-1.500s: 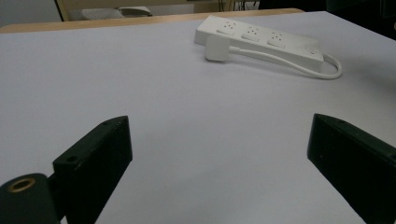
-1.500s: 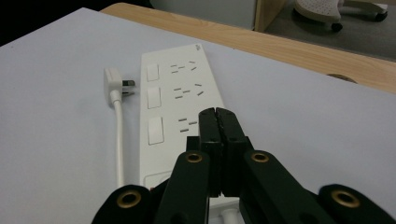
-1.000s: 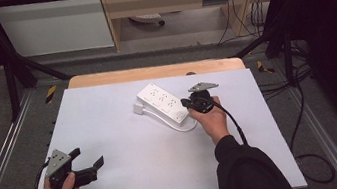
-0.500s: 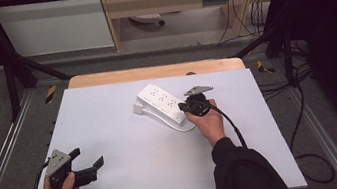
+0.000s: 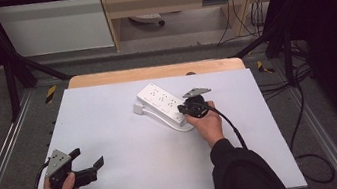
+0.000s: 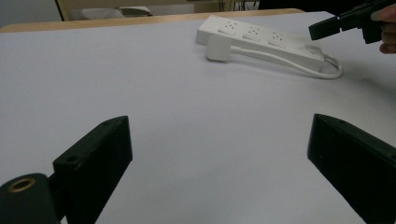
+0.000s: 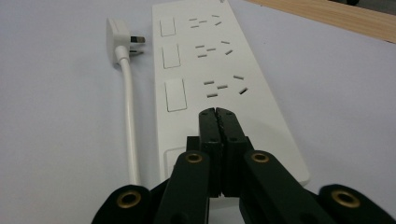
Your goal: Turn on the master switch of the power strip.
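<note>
A white three-socket power strip [image 5: 160,101] lies slantwise at the far middle of the white table. Its cable [image 7: 130,116] loops from the near end back along the strip's side to the plug [image 7: 119,35], which lies flat beside it. My right gripper [image 7: 218,114] is shut with nothing between the jaws, its tips just over the strip's near end beside the closest switch. In the high view that right gripper [image 5: 182,108] sits at the strip's right end. My left gripper [image 5: 87,157] rests open near the front left corner, far from the strip [image 6: 261,39].
A white sheet [image 5: 134,180] covers the table, and a wooden edge [image 5: 153,72] shows along the far side. Metal frame rails run down both sides. Cables [image 5: 312,159] lie on the floor to the right. The right gripper's own cable trails along the forearm.
My right gripper has shifted slightly left and nearer, settling over the strip's near end. The left gripper has stayed put.
</note>
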Tool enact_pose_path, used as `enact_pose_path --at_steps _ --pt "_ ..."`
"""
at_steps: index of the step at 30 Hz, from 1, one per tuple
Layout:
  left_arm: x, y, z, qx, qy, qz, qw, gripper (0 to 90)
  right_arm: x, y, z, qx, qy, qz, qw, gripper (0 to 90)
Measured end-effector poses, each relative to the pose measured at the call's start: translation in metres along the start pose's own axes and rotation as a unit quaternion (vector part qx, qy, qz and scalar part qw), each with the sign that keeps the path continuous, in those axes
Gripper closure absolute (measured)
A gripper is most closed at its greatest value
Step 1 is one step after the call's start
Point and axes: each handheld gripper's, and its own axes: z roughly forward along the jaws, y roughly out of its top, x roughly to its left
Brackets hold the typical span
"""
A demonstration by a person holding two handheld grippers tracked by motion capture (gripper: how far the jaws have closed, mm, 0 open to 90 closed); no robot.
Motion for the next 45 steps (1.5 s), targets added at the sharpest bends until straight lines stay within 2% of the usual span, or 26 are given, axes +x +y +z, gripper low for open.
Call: enact_pose_path --at_steps 15,45 --pt "0.000 0.000 0.000 0.000 -0.001 0.000 1.0000 6.6 0.004 -0.006 0.004 0.016 -0.002 -0.010 0.9998 90.0" --pt "0.000 0.000 0.000 0.002 -0.001 0.000 1.0000 6.6 0.010 -0.011 0.005 0.012 -0.010 -0.011 0.9998 90.0"
